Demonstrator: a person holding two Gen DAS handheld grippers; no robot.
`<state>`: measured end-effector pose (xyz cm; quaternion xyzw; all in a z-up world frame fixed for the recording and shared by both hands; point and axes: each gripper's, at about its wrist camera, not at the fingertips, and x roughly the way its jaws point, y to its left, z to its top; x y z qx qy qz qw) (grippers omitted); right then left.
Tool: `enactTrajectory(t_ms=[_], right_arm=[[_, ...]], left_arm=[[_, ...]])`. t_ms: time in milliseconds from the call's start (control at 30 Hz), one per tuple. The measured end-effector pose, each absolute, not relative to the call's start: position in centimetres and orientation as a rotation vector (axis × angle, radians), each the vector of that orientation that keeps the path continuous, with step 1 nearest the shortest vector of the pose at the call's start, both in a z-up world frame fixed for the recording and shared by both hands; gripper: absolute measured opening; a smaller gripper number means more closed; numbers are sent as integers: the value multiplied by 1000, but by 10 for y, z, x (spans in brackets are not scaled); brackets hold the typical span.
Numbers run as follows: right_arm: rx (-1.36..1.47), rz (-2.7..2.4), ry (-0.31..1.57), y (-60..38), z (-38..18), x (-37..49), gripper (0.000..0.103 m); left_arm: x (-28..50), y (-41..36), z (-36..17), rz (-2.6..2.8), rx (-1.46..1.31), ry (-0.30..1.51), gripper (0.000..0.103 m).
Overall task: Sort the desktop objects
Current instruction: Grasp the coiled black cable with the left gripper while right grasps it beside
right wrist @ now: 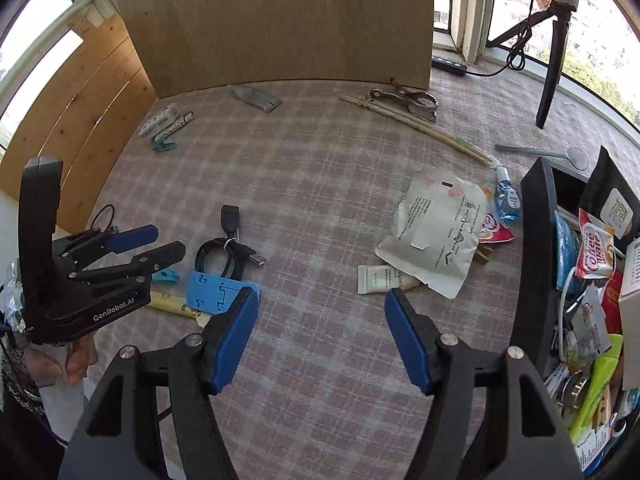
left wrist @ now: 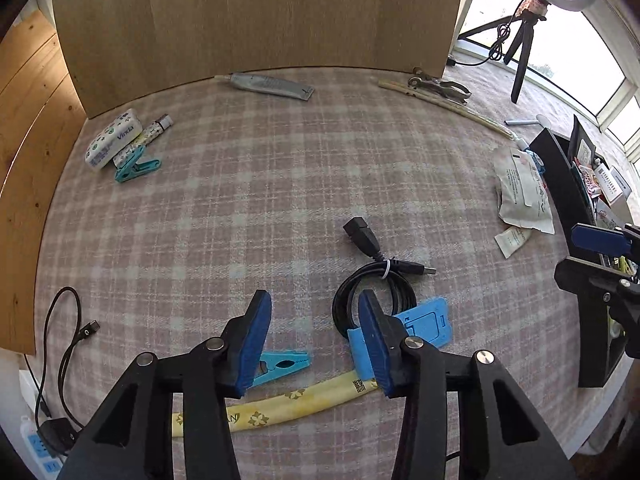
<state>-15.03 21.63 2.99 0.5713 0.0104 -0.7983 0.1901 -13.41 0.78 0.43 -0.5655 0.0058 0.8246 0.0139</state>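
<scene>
My left gripper (left wrist: 316,340) is open, pointing down at the checked tablecloth (left wrist: 260,208). A teal clip (left wrist: 286,362) lies just beside its left finger, a light blue plastic card (left wrist: 426,322) beside its right finger, and a coiled black USB cable (left wrist: 372,292) just beyond. A yellow patterned tube (left wrist: 304,402) lies under the fingers. My right gripper (right wrist: 322,340) is open over bare cloth, with nothing between its pads. A white paper packet (right wrist: 436,232) and a small cream tube (right wrist: 382,279) lie ahead of it. The black organizer box (right wrist: 534,240) stands to its right.
A tissue pack (left wrist: 114,138), a second teal clip (left wrist: 138,166), a squeezed tube (left wrist: 268,85), pliers (left wrist: 438,84) and chopsticks (left wrist: 444,106) lie along the far side by a wooden board (left wrist: 260,20). A blue bottle (right wrist: 508,200) and spoon (right wrist: 540,152) lie near the box. A tripod (right wrist: 554,60) stands behind.
</scene>
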Motion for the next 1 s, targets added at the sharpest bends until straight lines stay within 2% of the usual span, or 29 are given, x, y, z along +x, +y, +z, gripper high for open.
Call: enactTrajectory(t_ms=[33, 133, 433, 533, 633, 800, 1000], right_arm=[[1611, -2222, 44, 209, 25, -154, 57], [1629, -2170, 93, 189, 13, -163, 50], [1645, -2072, 196, 151, -7, -185, 49], [1656, -2040, 202, 143, -13, -188, 49], [1662, -2018, 226, 135, -20, -188, 48], [1680, -1996, 244, 128, -32, -189, 39], [1660, -1983, 238, 124, -34, -192, 37]], left_arm=[[-134, 8, 3, 2558, -1762, 9, 37], [-135, 9, -1, 2535, -1764, -10, 34], [-139, 14, -17, 2503, -1796, 26, 33], [-141, 14, -23, 2486, -1810, -3, 28], [-140, 18, -27, 2481, -1809, 13, 26], [-139, 20, -28, 2490, -1790, 43, 23], [-140, 23, -28, 2493, -1748, 40, 15]])
